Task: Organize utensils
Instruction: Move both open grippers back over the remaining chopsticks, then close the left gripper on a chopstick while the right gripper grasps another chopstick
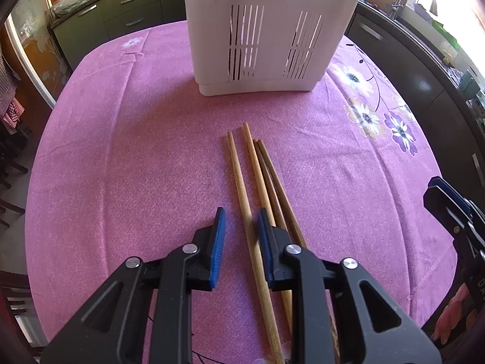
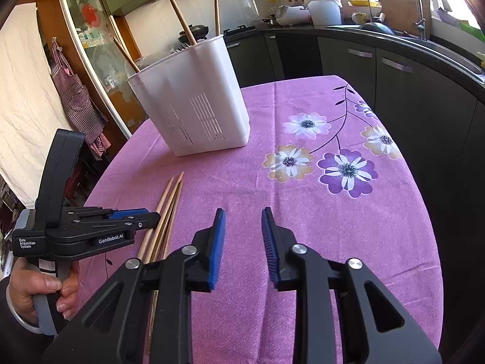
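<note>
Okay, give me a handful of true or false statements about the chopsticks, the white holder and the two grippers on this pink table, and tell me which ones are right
1. Loose chopsticks lie on the pink tablecloth. True.
2. The white holder has tipped over on its side. False: it stands upright on the cloth.
3. The holder already has chopsticks in it. True.
4. The right gripper is clamped on a chopstick. False: its jaws stand apart over bare cloth with nothing between them.
5. The left gripper has one chopstick lying between its fingers, with the others beside it. True.
</note>
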Demonstrator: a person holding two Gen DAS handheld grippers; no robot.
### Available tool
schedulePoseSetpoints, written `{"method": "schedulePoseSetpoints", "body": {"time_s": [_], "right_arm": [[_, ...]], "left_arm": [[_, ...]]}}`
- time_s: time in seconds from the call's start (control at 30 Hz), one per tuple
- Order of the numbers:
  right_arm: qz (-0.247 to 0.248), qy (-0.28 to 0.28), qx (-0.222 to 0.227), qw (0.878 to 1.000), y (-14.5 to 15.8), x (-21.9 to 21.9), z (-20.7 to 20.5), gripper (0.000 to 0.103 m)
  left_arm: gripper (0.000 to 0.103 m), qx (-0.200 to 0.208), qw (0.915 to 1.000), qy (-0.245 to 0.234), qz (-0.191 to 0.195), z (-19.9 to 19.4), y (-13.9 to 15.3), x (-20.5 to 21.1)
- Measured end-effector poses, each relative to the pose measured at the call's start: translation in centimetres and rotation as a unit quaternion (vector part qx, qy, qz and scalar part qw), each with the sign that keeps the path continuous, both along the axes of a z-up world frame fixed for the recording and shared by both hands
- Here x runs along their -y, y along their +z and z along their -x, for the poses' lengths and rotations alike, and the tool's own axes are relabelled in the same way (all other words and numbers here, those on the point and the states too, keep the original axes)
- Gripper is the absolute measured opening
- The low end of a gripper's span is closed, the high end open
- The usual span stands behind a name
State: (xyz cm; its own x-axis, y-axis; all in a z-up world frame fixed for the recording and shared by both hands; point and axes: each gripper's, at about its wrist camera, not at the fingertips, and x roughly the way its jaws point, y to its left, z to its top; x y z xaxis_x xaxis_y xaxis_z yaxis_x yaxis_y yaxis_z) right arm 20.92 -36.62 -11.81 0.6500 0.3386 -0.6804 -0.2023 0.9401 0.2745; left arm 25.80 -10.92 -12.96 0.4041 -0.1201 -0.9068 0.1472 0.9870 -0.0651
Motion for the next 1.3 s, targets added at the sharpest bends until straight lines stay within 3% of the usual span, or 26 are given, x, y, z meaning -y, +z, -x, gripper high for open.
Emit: {"method": "schedulePoseSetpoints", "body": {"time_s": [0.07, 0.3, 0.6, 0.87, 0.9, 0.97, 1.3], "right_arm": [[0.001, 0.002, -0.001, 1.000, -0.1, -0.1, 0.0, 0.029], [0.003, 0.006, -0.006, 1.000, -0.3, -0.3, -0.2, 0.029], [0.018, 0.037, -0.023, 0.999, -0.9, -2.9, -1.0, 0.032], [0.003, 0.085, -0.056, 0.995, -1.8, -5.7, -2.3, 0.032], [0.001, 0.093, -0.062, 0.994, -1.9, -6.1, -2.6, 0.032], [0.001, 0.109, -0.073, 0.991, -2.2, -7.2, -3.1, 0.021], [0.092, 0.128, -0.083, 0.984, -3.4, -11.9, -3.9, 0.020]], "left_arm": [[0.009, 0.003, 1.0000, -0.002, -0.002, -0.2, -0.1, -0.1], [0.008, 0.013, 0.9998, 0.004, 0.017, 0.6, 0.6, -1.4], [0.008, 0.074, 0.9969, -0.001, 0.029, 3.8, 4.1, -2.5], [0.008, 0.139, 0.9894, 0.002, 0.041, 6.9, 7.9, -4.7], [0.008, 0.145, 0.9885, 0.002, 0.043, 7.2, 8.3, -5.0], [0.008, 0.153, 0.9871, 0.002, 0.047, 7.7, 8.9, -5.5], [0.008, 0.174, 0.9832, -0.003, 0.055, 9.1, 9.9, -6.6]]}}
